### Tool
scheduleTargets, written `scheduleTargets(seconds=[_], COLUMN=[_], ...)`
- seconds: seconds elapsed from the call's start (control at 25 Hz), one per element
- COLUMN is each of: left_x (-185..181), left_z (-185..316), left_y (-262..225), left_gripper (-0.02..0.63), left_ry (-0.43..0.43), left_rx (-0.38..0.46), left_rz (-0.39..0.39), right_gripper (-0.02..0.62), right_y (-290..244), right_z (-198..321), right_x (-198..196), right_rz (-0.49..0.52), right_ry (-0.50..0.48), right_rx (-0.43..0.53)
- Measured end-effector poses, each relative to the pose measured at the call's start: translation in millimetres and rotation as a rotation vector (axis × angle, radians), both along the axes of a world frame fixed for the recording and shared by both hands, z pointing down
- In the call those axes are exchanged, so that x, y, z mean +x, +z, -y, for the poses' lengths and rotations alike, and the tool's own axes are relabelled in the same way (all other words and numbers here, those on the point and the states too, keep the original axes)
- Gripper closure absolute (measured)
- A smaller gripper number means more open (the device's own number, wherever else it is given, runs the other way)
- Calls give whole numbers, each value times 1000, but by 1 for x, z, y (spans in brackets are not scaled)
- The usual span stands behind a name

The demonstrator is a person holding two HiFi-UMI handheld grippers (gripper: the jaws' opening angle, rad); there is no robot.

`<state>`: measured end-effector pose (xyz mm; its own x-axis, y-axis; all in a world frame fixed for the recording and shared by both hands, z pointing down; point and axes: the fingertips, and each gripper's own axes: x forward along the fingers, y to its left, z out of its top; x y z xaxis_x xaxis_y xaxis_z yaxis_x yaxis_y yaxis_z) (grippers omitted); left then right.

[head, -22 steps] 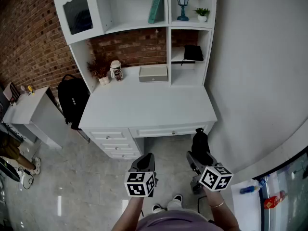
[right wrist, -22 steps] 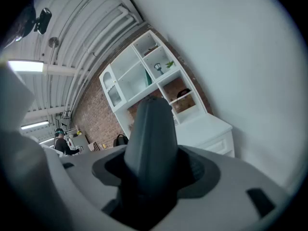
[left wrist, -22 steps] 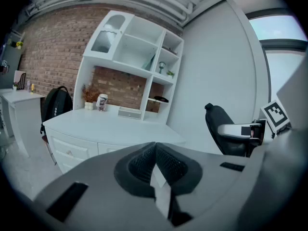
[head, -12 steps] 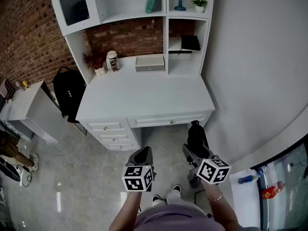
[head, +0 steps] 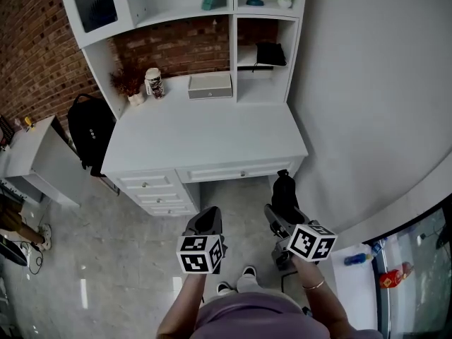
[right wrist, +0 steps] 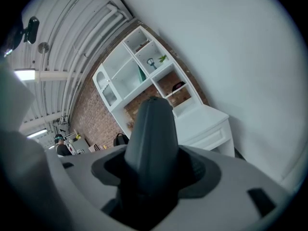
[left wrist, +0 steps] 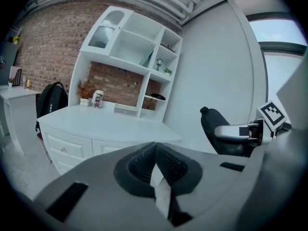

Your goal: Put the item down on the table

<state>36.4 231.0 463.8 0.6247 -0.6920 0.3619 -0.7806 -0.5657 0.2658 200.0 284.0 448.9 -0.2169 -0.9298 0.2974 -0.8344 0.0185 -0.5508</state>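
Right gripper (right wrist: pixel 153 177): jaws stand wide but are clamped on a black, smooth, tapered item (right wrist: pixel 151 138), which sticks out well past the pads (what it is I cannot tell).
Item's place: in the air off the front right corner of the white wooden desk (head: pixel 205 134), over the floor and apart from the desk.
Left gripper (left wrist: pixel 155 163): ribbed dark pads pressed together with nothing between them, held off the desk's front edge, near the drawers.
Back of the desk: a flat grey box (head: pixel 210 85); to its left a patterned cylindrical jar (head: pixel 152 82) and a small pot of dried reddish plants (head: pixel 129 88).
Left of the desk: a black fabric backpack (head: pixel 88 129) against its side.
Above the desk: a white shelf unit (head: pixel 236 44) against a red brick wall (head: pixel 39 48).
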Motion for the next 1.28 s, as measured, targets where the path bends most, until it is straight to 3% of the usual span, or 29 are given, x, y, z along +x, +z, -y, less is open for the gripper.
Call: scheduleTargets(seconds=[0.28,0.76,1.04,1.28], left_x=[24,3,-7,-21], left_z=[21,55,114,201], left_y=[-4,-4,6,7], left_gripper=[606,606,606,606], left_ry=[-26,-154,-144,-116], left_rx=[22,21,22,25], left_rz=[15,47,39,18], right_gripper=[295,295,295,295], right_y=[-7,-13,0,1], right_z=[30,87,145,224], right_x=[19,-1,-23,-44], right_rz=[3,15,-9,-13], right_ry=[-71,-201,-221,-204], right_rx=[21,35,19,9])
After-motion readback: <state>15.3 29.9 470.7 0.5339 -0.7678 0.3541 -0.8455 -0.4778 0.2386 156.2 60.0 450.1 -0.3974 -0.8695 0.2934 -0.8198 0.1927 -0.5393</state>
